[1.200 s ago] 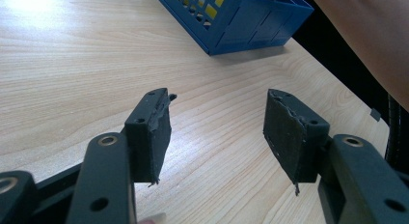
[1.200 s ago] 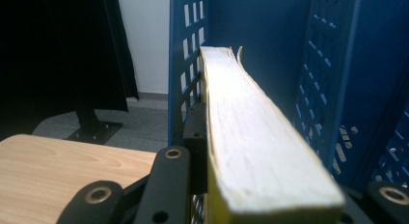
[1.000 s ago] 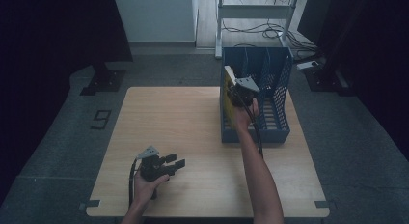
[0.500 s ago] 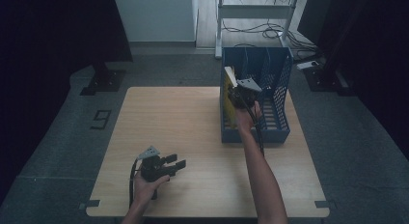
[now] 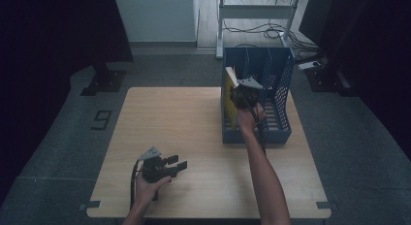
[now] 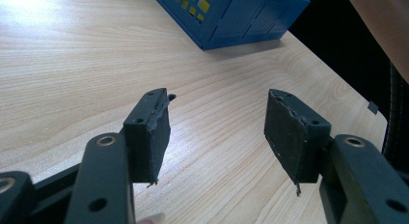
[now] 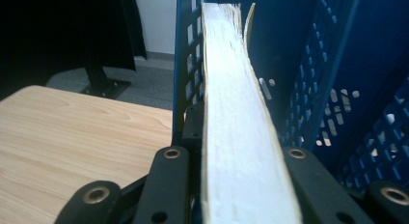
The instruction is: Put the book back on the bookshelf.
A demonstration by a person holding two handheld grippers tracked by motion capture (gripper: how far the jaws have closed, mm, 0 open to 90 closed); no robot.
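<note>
Yellow-covered book with thick white pages [image 7: 236, 118] — pinched by our right gripper [image 5: 241, 91] — could snag the blue perforated plastic file rack [image 5: 278, 130] wall and slip; our left gripper [image 6: 217, 132] rests spread, empty.

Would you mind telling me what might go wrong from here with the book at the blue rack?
The right hand-held gripper clamps only the book's page edge, so the book could twist or slip. It stands at the blue rack's left wall and might catch there. The left hand-held gripper sits open and apart, so nothing steadies the rack if it slides.
</note>
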